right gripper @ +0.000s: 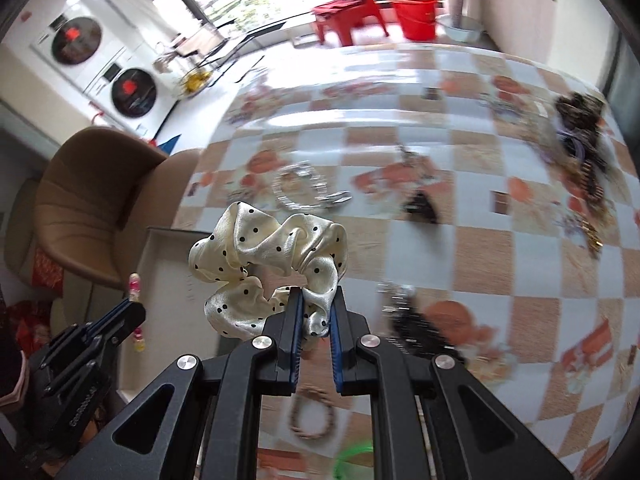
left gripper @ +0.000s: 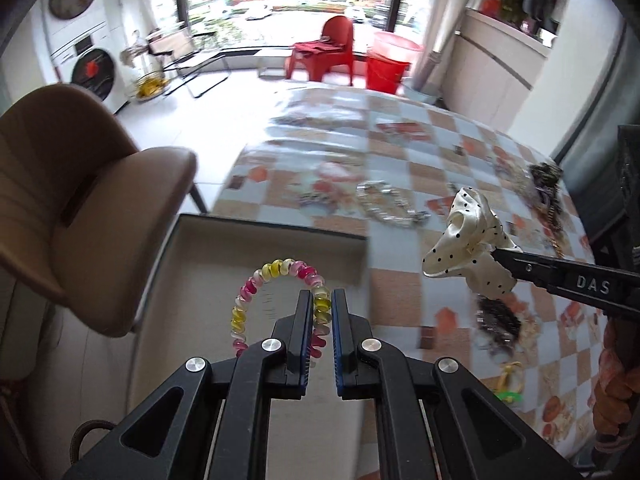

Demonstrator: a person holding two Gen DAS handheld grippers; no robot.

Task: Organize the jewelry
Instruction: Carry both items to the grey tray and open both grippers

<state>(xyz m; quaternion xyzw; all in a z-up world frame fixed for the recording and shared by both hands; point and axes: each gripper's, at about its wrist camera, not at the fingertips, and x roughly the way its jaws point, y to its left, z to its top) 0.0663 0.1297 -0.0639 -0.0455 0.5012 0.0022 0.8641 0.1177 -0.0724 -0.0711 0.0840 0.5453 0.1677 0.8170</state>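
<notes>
Scrunchie [right gripper: 268, 264], cream satin with black dots, hangs ruffled off the table, clamped by right gripper [right gripper: 316, 312] near the shallow box [left gripper: 192, 240]. Spiral hair tie [left gripper: 280, 304], pink-yellow-clear coil, arcs upright over the box, pinched in left gripper [left gripper: 322, 312].

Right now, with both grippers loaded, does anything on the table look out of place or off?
Nothing looks damaged or spilled. The left gripper holds the spiral hair tie over the open box; the right gripper holds the polka-dot scrunchie. Unsorted pieces, such as the silver bracelet, lie scattered on the checkered tablecloth.
</notes>
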